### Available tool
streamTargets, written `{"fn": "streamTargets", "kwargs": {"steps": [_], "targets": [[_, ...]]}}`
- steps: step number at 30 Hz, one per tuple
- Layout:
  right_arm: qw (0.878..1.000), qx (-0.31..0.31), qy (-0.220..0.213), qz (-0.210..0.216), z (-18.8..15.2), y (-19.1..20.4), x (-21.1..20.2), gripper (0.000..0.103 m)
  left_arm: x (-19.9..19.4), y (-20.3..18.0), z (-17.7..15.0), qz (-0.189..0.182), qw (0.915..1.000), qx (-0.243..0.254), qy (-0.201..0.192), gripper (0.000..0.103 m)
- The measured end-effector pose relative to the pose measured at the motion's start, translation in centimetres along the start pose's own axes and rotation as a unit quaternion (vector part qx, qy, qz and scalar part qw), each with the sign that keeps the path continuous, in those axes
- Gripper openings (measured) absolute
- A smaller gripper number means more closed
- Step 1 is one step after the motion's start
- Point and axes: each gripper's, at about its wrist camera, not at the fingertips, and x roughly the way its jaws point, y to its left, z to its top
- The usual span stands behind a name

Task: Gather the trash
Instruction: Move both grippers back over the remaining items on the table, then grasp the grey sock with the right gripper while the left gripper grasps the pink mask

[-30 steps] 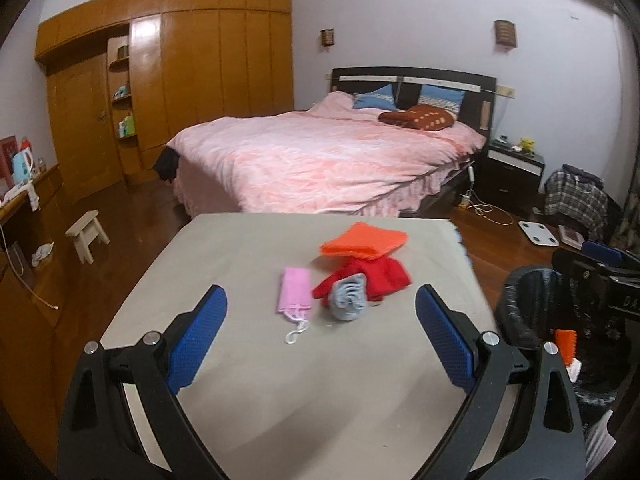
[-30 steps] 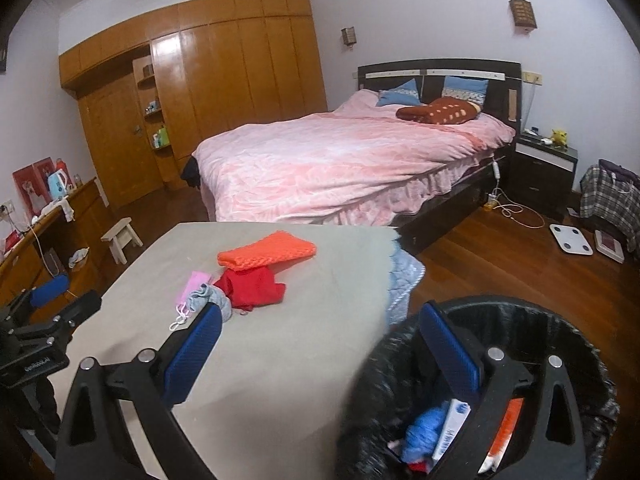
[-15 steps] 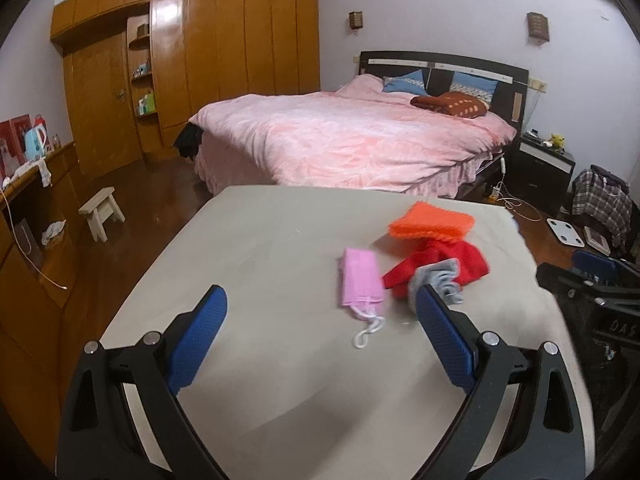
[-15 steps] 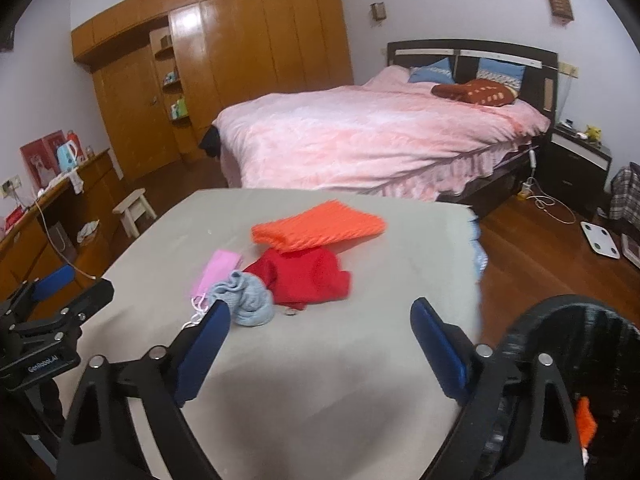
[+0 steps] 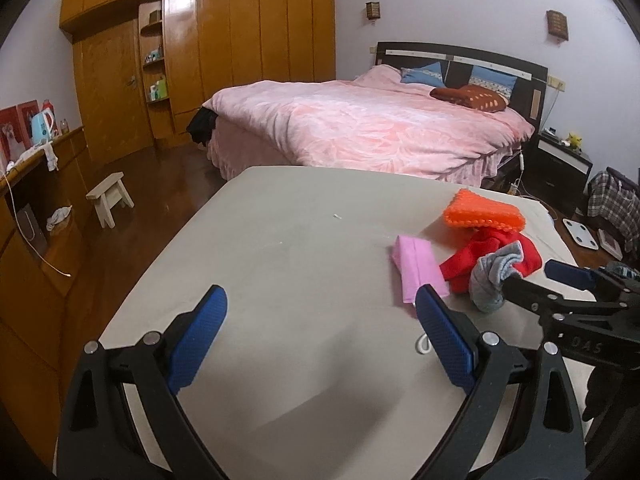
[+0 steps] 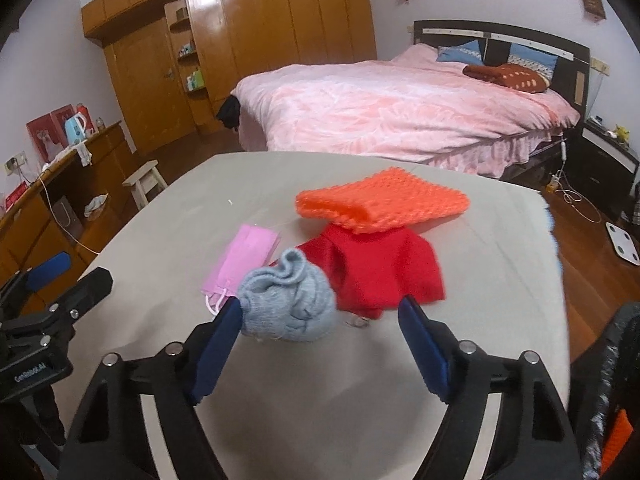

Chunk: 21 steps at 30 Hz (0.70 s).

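On the beige table [image 5: 280, 248] lie a pink face mask [image 5: 418, 268], a balled grey sock [image 5: 494, 278], a red cloth [image 5: 486, 254] and an orange knitted cloth [image 5: 482, 212]. My left gripper [image 5: 320, 336] hangs open over bare tabletop, left of the mask, with nothing between its fingers. My right gripper [image 6: 320, 344] points at the grey sock [image 6: 288, 306]; its jaws are closing. The sock sits just past the left fingertip and the pads do not press on it. The mask [image 6: 240, 256], red cloth [image 6: 380, 268] and orange cloth [image 6: 380, 204] lie beyond.
A black-bagged trash bin [image 6: 616, 360] stands at the table's right edge. Behind the table is a pink bed [image 5: 360, 128]. A wooden wardrobe [image 5: 224, 48], a small stool [image 5: 110, 196] and a side counter [image 5: 36, 184] are at the left.
My right gripper has swung left from above the trash bin to the cloth pile and its jaws have narrowed. My left gripper has shifted left and lower, so the items now sit at its right.
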Motion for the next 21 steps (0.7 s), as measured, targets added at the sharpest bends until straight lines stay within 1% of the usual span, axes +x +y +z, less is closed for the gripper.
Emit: {"fn": "streamTargets", "kwargs": {"steps": [2,7,8,9,12,16,21], "targets": [[1.000,-0.003,0.004,0.005,0.1,0.4,0.5,0.074,0.3,0.1,0.0,0.001,1.0000,0.000,0.001,0.093],[1.000,-0.010,0.017,0.022,0.2,1.5,1.6,0.063,0.7,0.4,-0.1,0.002,1.0000,0.000,0.002,0.092],[0.999,-0.014,0.020,0.022,0.1,1.7,1.9,0.060,0.9,0.4,-0.1,0.003,1.0000,0.000,0.003,0.092],[0.999,-0.017,0.024,0.020,0.1,1.8,2.1,0.052,1.0,0.6,-0.2,0.004,1.0000,-0.002,0.004,0.092],[0.999,-0.015,0.027,0.020,0.0,1.5,2.0,0.041,1.1,0.7,-0.2,0.006,0.9999,-0.007,0.007,0.092],[0.999,-0.012,0.022,0.025,-0.1,0.7,0.9,0.039,1.6,0.3,-0.1,0.000,0.9999,-0.004,0.011,0.092],[1.000,0.003,0.004,0.024,-0.1,-1.1,-1.8,0.039,2.7,-1.6,0.3,-0.023,0.9995,0.009,0.019,0.091]]}}
